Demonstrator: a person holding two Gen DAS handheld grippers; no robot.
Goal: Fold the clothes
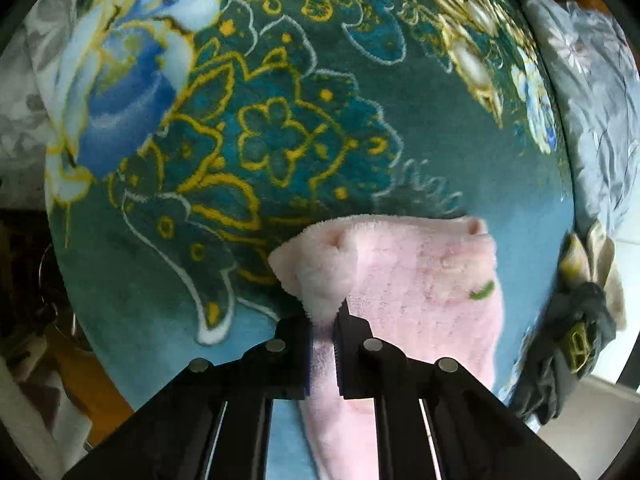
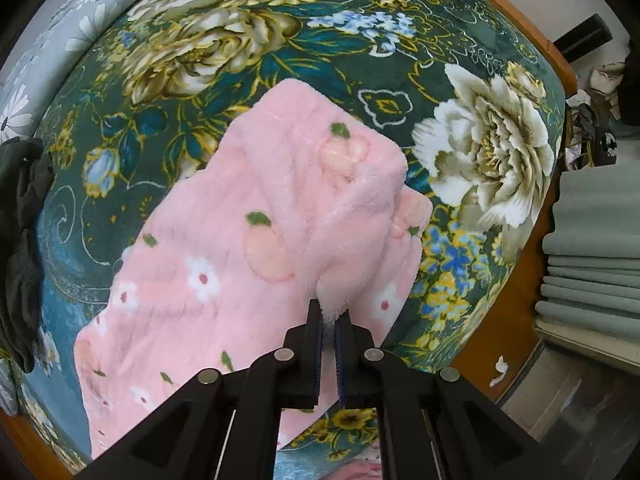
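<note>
My left gripper (image 1: pixel 323 320) and right gripper (image 2: pixel 328 320) each pinched pink fleece (image 2: pixel 240 248), jaws nearly closed; it lay mid-blanket (image 2: pixel 280 60), dark cloth (image 2: pixel 20 240) at the edge.

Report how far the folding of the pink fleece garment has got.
Done: part of the pink fleece garment is doubled over on the floral blanket.
In hand: left gripper and right gripper each pinch an edge, jaws closed on fleece.
Left: lay it down, finish folding; dark clothes wait untouched.

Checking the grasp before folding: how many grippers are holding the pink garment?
2. Left gripper pinches one edge of the pink garment; right gripper pinches a bunched fold.
</note>
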